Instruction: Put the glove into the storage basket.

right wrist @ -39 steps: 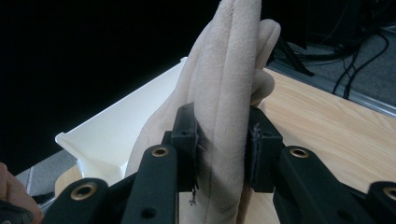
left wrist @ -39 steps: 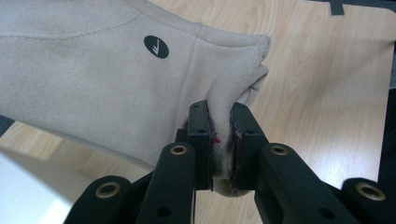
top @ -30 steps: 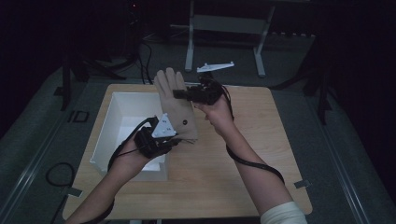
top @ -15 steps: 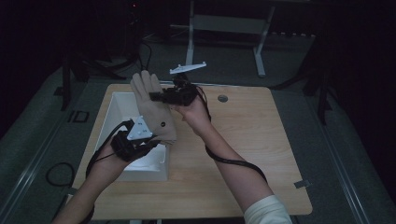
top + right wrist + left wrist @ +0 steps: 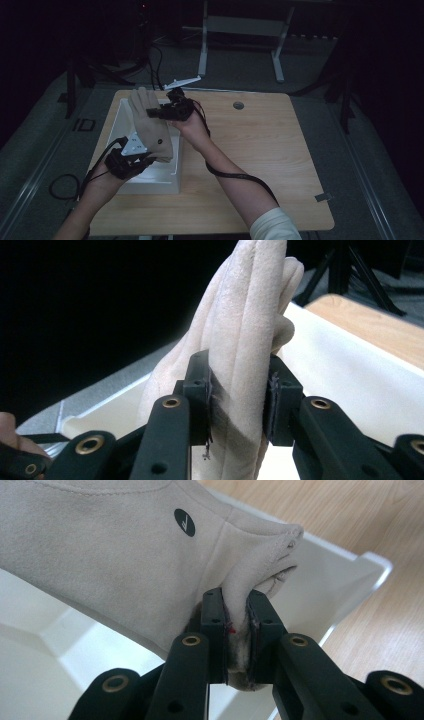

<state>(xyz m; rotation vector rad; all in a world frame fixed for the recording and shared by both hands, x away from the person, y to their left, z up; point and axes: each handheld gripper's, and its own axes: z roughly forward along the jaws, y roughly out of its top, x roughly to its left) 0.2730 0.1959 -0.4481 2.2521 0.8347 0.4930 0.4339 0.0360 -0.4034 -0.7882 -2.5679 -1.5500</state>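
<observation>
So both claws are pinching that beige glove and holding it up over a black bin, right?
Not quite: the bin is white, not black, as the high view shows. The rest holds: the left claw and the right claw both pinch the beige glove above it.

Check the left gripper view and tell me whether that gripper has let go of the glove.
No. The left gripper is shut on a fold of the glove.

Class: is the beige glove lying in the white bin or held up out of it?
Held up: both grippers clamp the glove above the white bin.
</observation>
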